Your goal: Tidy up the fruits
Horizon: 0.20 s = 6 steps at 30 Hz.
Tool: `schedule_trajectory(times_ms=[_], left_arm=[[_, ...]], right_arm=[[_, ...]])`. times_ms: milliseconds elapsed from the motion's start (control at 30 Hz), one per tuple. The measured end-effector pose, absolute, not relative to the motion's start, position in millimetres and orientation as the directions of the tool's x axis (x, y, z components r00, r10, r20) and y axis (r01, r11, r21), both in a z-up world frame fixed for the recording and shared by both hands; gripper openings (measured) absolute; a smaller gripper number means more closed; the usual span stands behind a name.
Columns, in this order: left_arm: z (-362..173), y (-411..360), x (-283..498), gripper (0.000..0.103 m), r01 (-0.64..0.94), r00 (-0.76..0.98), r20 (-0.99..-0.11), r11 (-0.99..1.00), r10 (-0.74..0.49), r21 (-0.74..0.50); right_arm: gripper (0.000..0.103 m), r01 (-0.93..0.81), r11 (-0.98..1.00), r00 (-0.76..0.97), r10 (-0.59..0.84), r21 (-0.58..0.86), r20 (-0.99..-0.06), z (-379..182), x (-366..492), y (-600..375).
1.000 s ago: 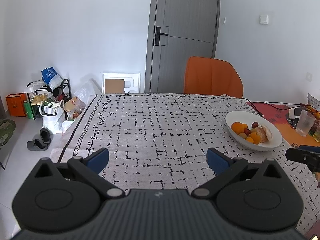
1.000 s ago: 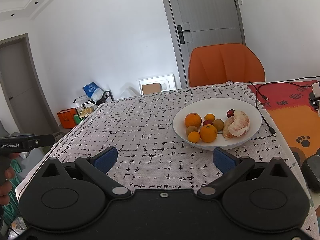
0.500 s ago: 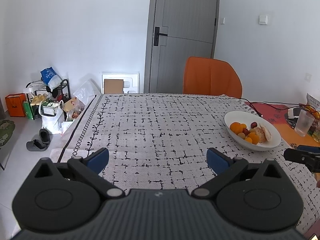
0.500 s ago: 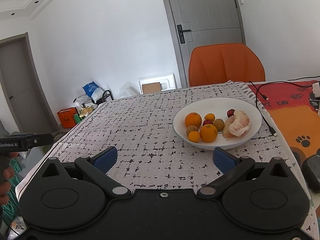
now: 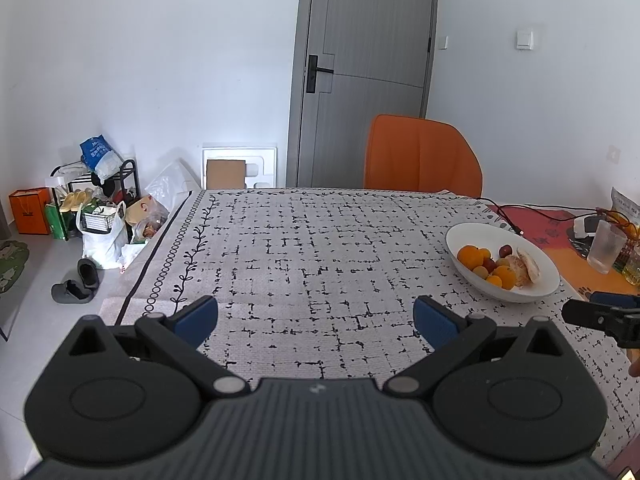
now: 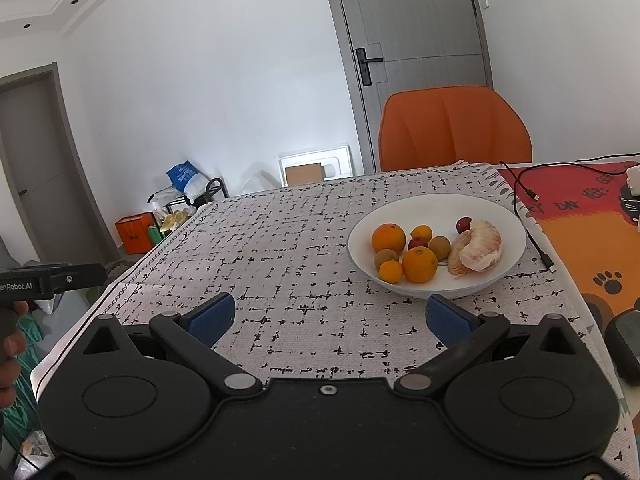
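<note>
A white bowl (image 6: 492, 210) on the patterned tablecloth holds several fruits: two oranges (image 6: 388, 237), small tangerines, brown kiwis, red fruits and a peeled pomelo piece (image 6: 480, 247). My right gripper (image 6: 328, 318) stands open just in front of the bowl, nothing between its blue pads. In the left wrist view the same bowl (image 5: 476, 234) lies far right, and my left gripper (image 5: 316, 318) hangs open over bare cloth near the table's front edge.
An orange chair (image 6: 454, 128) stands behind the table. A black cable (image 6: 536, 236) runs past the bowl's right side onto an orange mat (image 6: 588, 240). A plastic cup (image 5: 606, 246) stands at the far right. Bags and shoes clutter the floor at left (image 5: 96, 220).
The left wrist view has drifted slightly, so the bowl sits a little further left in it. The right gripper has held still. Both stay open.
</note>
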<state>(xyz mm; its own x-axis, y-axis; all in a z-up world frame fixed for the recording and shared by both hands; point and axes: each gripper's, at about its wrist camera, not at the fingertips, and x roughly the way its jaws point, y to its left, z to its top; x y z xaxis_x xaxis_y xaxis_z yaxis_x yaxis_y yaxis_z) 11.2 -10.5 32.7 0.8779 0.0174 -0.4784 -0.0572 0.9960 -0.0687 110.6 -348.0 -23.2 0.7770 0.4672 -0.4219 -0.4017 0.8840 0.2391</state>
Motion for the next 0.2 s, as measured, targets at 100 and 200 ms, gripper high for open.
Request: schedule_trajectory(times_ms=[100,200], left_arm=[[33.2,-10.4,11.0,0.103,-0.056,0.878,-0.479,0.996,0.017,-0.067],[33.1,-10.4,11.2,0.103,-0.051,0.877,-0.48,0.996,0.012,-0.068]], right_arm=[[0.103,-0.401,0.884,0.776,0.467,0.24,-0.423,-24.3,111.3,-348.1],[0.103,-0.4,0.885,0.775,0.466,0.24,-0.426,-25.6,112.0,-348.1]])
